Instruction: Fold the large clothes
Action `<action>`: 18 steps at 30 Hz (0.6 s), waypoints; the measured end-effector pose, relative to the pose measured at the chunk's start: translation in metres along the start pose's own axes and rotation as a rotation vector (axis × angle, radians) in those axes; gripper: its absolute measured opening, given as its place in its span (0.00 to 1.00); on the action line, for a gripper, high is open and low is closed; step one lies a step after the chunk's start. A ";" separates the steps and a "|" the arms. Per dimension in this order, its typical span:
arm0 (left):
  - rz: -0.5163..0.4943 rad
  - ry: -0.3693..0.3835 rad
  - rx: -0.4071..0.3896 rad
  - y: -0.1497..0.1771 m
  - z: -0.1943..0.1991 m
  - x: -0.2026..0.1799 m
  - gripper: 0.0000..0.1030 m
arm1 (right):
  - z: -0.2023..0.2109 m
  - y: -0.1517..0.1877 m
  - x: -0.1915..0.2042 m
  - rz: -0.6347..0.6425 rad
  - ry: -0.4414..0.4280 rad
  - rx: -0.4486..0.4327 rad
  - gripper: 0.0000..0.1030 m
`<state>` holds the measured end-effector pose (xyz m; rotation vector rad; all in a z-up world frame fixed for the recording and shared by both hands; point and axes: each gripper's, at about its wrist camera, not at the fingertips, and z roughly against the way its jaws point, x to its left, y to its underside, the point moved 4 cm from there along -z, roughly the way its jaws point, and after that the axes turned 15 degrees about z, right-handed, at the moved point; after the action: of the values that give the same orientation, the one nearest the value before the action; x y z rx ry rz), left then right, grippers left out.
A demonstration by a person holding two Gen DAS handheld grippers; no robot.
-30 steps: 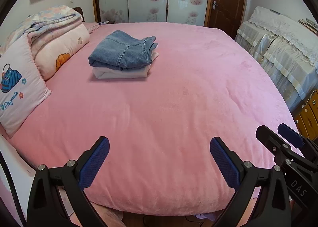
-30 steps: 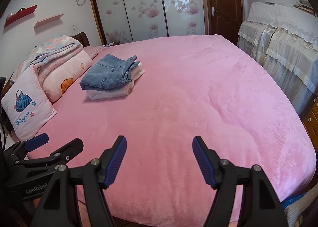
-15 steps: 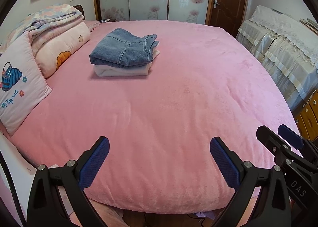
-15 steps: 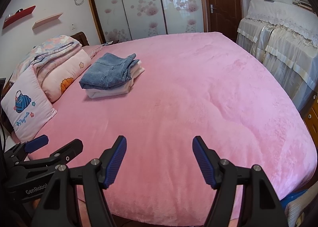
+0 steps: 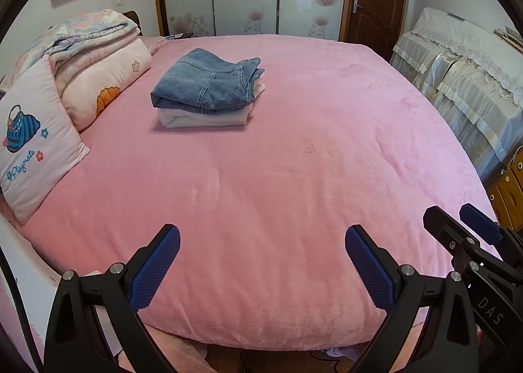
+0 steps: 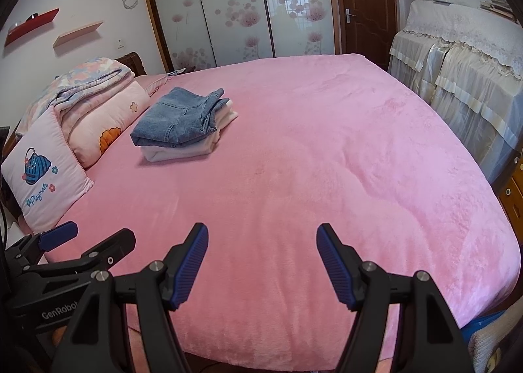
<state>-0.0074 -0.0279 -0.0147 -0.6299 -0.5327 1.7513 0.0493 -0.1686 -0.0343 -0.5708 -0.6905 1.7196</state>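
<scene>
The folded jeans [image 5: 206, 84] lie on top of a folded white garment [image 5: 202, 118], a stack on the far left part of the pink bed [image 5: 294, 177], near the pillows [image 5: 101, 92]. Both grippers hang over the near edge, well apart from it. The left gripper [image 5: 261, 262] has its jaws wide open and empty; the right gripper [image 6: 261, 258] likewise. The stack lies ahead and to the left, its long side running across the view, so the left hand looks nearer.

Black tool [image 5: 261, 242] frames, blue textured pads [image 5: 157, 270].
</scene>
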 end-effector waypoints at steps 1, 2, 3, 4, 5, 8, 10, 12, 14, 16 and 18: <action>-0.001 0.000 -0.001 0.000 0.000 0.000 0.98 | 0.001 0.000 0.000 -0.001 0.000 0.000 0.67; 0.000 0.002 -0.001 0.000 0.001 0.001 0.98 | 0.001 0.000 0.000 -0.001 0.000 -0.001 0.67; 0.001 0.002 0.000 0.000 0.001 0.000 0.98 | 0.001 0.000 0.000 -0.002 -0.001 -0.002 0.67; 0.002 0.004 0.001 0.000 0.000 0.000 0.98 | 0.001 0.000 0.000 -0.002 0.001 -0.002 0.67; 0.003 0.006 0.003 0.000 0.000 0.001 0.97 | 0.001 0.000 0.000 -0.001 0.002 -0.001 0.67; -0.003 0.009 0.001 0.000 0.001 0.001 0.97 | 0.001 0.001 0.000 0.000 0.001 0.000 0.67; -0.005 0.007 -0.003 0.000 0.002 0.001 0.97 | 0.001 0.000 0.000 -0.002 -0.001 -0.001 0.67; -0.002 0.008 -0.003 0.000 0.001 0.002 0.97 | 0.001 0.000 0.000 0.000 0.002 -0.001 0.67; -0.001 0.007 -0.008 0.000 0.002 0.001 0.97 | 0.001 0.000 0.000 -0.001 0.001 -0.003 0.67; -0.004 0.004 -0.008 0.001 0.002 0.001 0.97 | 0.001 0.001 0.000 0.001 0.004 -0.001 0.67; -0.005 0.006 -0.005 0.000 0.000 0.000 0.97 | 0.001 -0.001 0.000 0.000 0.006 -0.001 0.67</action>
<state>-0.0076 -0.0274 -0.0144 -0.6374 -0.5344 1.7436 0.0488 -0.1686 -0.0328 -0.5764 -0.6876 1.7169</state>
